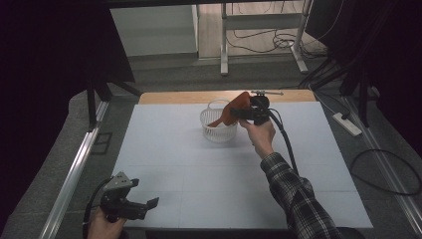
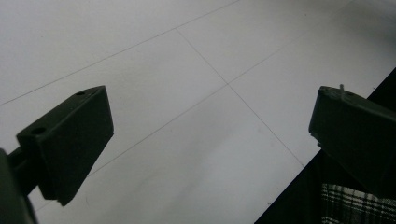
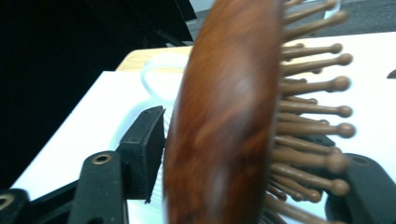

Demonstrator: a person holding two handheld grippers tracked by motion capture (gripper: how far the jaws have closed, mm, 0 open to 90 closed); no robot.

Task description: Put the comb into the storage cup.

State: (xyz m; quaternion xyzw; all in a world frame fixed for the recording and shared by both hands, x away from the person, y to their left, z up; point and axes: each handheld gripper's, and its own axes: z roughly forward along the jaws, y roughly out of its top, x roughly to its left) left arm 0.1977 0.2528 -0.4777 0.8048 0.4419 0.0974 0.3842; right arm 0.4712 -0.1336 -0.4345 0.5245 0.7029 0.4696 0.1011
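A brown wooden hairbrush [image 1: 235,108] leans with its handle down inside a small white ribbed basket [image 1: 214,130] at the back middle of the white table. My right gripper [image 1: 239,114] reaches in from the right at the brush head. In the right gripper view the brush [image 3: 224,121] stands between the jaws of that gripper [image 3: 252,149], with a thin gap at the left pad [image 3: 144,154] and the bristles toward the right jaw. It is open. My left gripper [image 1: 144,193] rests open at the near left corner, with bare table between the jaws of this gripper [image 2: 210,126].
The white table top [image 1: 174,164] has a wooden strip along its far edge [image 1: 189,96]. An aluminium rail [image 1: 74,169] runs along the left. A power strip [image 1: 347,124] and cables lie on the floor at the right. White frame legs [image 1: 224,45] stand behind.
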